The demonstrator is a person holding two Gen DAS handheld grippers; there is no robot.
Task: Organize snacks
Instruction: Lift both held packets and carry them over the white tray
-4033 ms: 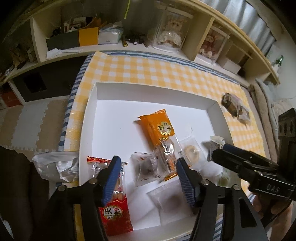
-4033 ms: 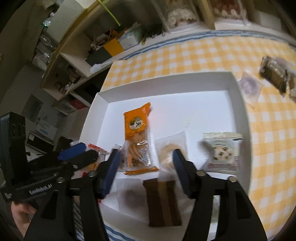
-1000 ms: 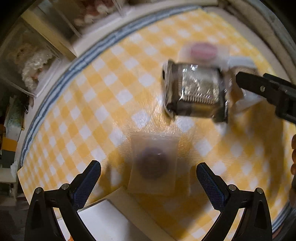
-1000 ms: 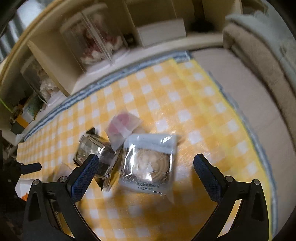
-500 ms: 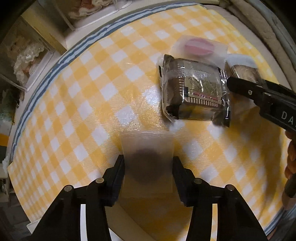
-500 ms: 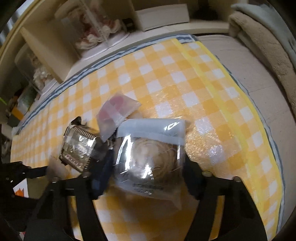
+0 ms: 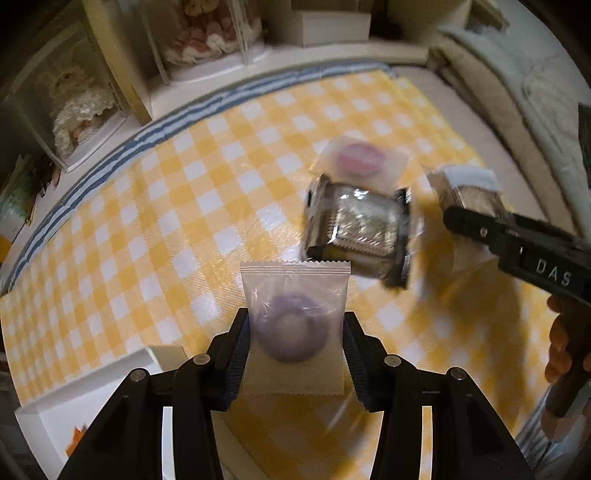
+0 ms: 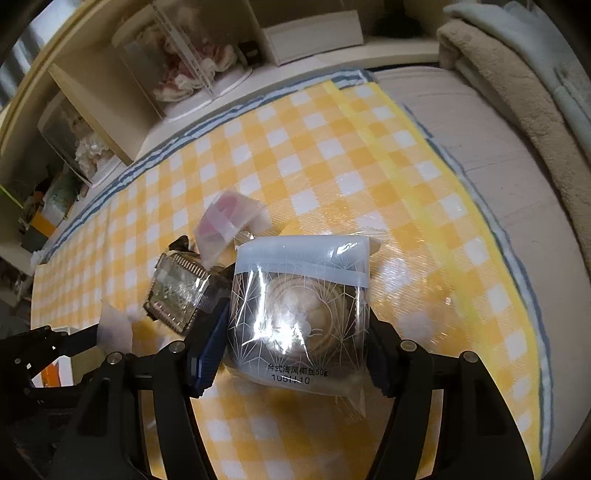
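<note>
Left gripper point(image 7: 295, 349): fingers closed against both sides of a clear packet point(image 7: 294, 321) with a purple round pastry inside, just above the checked tablecloth point(image 7: 166, 221).
Right gripper point(image 8: 295, 350): clamped on a bigger clear pack point(image 8: 299, 310) — a pale round cake inside, printed text along its lower edge.
On the cloth: a foil-lined snack tray in wrap point(image 7: 356, 230) and a pink-filled packet point(image 7: 360, 160), touching each other.
White tray point(image 7: 110, 373): its corner sits beside the left gripper — lower left.
Background: shelves with dolls in clear cases point(image 7: 210, 33).
</note>
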